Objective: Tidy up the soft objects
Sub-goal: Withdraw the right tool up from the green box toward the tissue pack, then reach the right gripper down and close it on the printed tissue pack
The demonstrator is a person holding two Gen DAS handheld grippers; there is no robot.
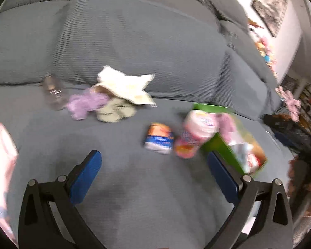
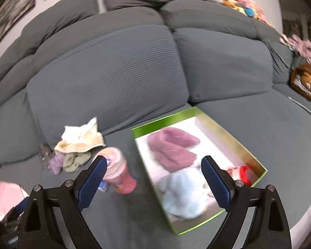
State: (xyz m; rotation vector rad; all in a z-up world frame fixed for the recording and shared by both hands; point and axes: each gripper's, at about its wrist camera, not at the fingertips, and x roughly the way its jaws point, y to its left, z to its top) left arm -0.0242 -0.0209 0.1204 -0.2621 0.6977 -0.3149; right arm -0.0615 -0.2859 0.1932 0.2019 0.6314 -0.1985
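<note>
A green box lies on the grey sofa seat with a mauve knit piece, a light blue soft piece and a red item inside. The same green box sits at the right of the left wrist view. Against the backrest lies a small heap: a cream cloth, a lilac soft piece and an olive cloth. My left gripper is open over bare seat. My right gripper is open above the box's near left edge, holding nothing.
A pink bottle and a small blue-orange packet lie beside the box. A clear bottle lies left of the heap. Plush toys line the sofa back, and a brown plush sits at the right.
</note>
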